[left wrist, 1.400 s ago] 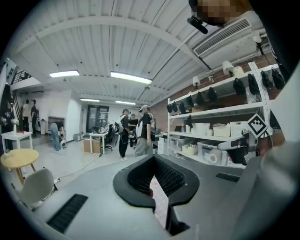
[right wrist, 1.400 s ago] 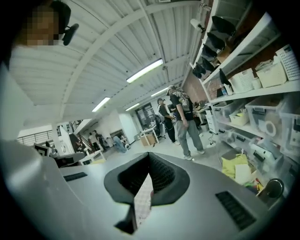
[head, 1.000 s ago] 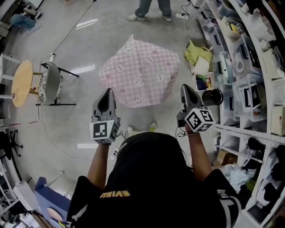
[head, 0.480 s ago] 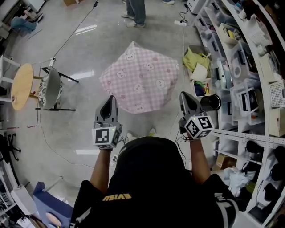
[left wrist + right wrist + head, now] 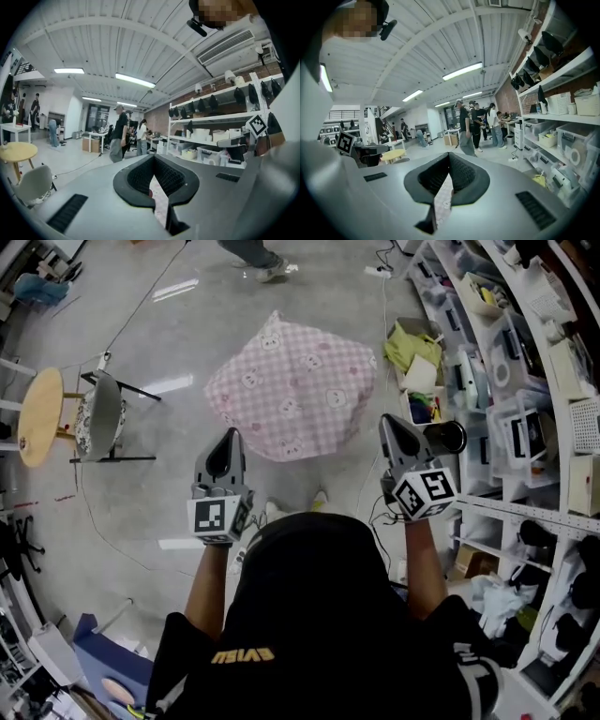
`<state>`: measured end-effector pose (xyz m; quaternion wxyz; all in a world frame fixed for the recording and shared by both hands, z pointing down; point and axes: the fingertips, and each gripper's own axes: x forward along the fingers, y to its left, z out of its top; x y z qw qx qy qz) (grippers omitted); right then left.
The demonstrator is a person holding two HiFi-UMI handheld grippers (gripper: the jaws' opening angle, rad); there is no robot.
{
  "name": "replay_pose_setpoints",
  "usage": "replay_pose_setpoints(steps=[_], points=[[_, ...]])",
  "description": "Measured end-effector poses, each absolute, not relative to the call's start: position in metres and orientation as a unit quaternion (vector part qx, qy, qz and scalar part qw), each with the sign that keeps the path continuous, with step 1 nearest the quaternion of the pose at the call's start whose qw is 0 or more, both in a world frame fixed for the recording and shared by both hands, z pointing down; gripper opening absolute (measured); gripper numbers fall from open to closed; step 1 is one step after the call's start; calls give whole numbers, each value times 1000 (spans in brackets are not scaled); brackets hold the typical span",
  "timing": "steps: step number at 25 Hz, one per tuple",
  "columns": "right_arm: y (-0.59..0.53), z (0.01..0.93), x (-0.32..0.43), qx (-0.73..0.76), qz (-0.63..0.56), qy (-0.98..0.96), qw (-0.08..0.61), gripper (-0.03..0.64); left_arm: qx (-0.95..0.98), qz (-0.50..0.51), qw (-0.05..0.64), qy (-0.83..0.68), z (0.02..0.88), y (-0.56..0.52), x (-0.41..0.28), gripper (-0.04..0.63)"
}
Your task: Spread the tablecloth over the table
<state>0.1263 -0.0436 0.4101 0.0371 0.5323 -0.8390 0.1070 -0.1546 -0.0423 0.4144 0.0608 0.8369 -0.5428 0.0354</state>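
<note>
**A:** Where is the pink checked tablecloth with the small animal faces (image 5: pixel 292 390)?

**B:** Out on the grey concrete floor (image 5: pixel 141 512), ahead of both tools; it lies draped over something that lifts it off the floor, and its edges hang down on every side; whatever bears it is wholly covered.

**A:** Does either tool touch it?

**B:** No; both are well apart from it, held up in front of the person in the black shirt (image 5: pixel 319 634); the left tool (image 5: pixel 227 437) points toward the cloth's near left edge, the right tool (image 5: pixel 392 426) toward its near right corner.

**A:** And the jaws?

**B:** In the left gripper view the dark ribbed jaws meet at their tips with nothing clamped; a strip of pink check shows through the slit below them, far beyond. The right gripper view gives the same; jaws together, empty, pink cloth seen through the gap.

**A:** What stands around?

**B:** A round pale wooden table (image 5: pixel 42 415) at the far left; a grey-shelled chair (image 5: pixel 103 418) just beside it; white storage shelves (image 5: pixel 525 427) crowded with bins along the right; a crumpled yellow-green cloth (image 5: pixel 414 345) on the floor between the tablecloth and those shelves; another person's legs (image 5: pixel 248 254) at the top edge.
</note>
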Motion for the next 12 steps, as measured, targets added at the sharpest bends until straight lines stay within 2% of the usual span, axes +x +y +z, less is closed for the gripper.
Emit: replay_pose_setpoints(steps=[8, 12], points=[[-45, 388, 141, 511, 42, -855, 82, 2, 835, 41, 70, -545, 435, -45, -156, 17], [-45, 408, 151, 499, 45, -860, 94, 2, 816, 63, 85, -568, 484, -31, -176, 17]])
